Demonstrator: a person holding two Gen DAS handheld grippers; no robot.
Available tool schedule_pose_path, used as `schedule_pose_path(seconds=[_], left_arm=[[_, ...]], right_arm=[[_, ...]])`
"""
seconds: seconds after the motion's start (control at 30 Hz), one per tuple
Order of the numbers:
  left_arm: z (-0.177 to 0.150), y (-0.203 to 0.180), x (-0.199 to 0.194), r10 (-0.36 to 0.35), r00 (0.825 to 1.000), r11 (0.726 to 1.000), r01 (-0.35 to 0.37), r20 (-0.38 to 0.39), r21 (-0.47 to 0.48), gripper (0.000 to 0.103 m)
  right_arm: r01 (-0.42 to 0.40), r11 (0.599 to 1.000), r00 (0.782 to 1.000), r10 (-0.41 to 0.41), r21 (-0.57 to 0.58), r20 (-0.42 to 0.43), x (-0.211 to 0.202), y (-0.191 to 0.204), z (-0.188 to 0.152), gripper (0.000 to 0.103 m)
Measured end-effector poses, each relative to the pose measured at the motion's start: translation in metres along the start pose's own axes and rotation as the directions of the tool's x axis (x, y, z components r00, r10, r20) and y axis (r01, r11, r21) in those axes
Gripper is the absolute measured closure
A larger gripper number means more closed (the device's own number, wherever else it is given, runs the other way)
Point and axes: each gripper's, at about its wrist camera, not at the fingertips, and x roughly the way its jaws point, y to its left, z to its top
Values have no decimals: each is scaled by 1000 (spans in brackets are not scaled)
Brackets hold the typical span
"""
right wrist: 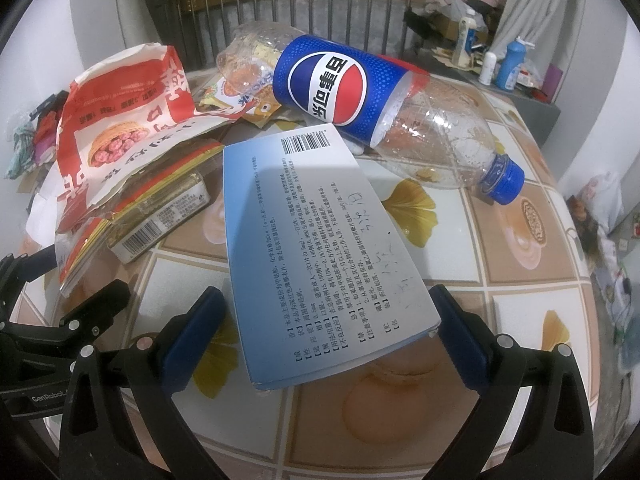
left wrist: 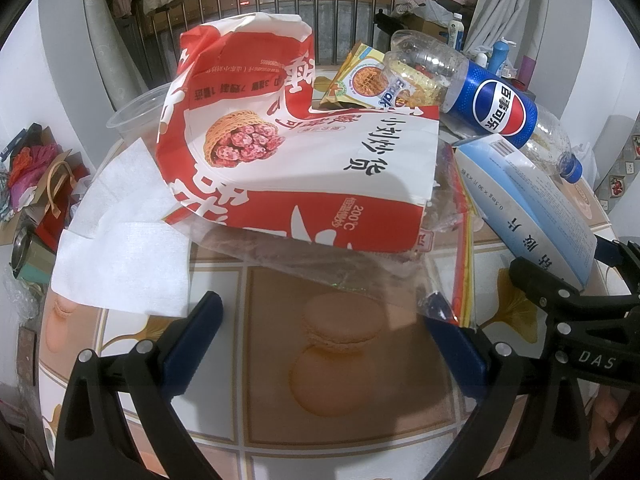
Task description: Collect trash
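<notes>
Left gripper [left wrist: 320,344] fingers spread wide, nothing between them but bare patterned tablecloth [left wrist: 344,400]. Just ahead of the tips: crumpled red-and-white paper food bag [left wrist: 288,152], lying on a clear plastic zip bag [left wrist: 400,276] whose corner is close to the right finger [left wrist: 456,356]. White paper napkin [left wrist: 124,240] sits ahead-left of the left finger.

Right gripper [right wrist: 326,340] fingers also apart, straddling the near end of a pale blue-and-white printed medicine box [right wrist: 316,240]; right finger [right wrist: 460,340] looks to touch the box edge, left finger clear of it, not clamped. Beyond the box: empty clear plastic Pepsi bottle with blue label and cap [right wrist: 360,96], on its side. Ahead-left: yellow snack wrapper [right wrist: 248,104] behind the paper bag.
</notes>
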Motion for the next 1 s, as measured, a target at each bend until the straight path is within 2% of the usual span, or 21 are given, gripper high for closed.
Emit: schedule_pose_path(seconds=[1.0], left_arm=[[-4,-3,-3,0,1000,1000,0,1,1,4]], right_arm=[[1,1000,1000,-1,2,0,0,1,0,6]])
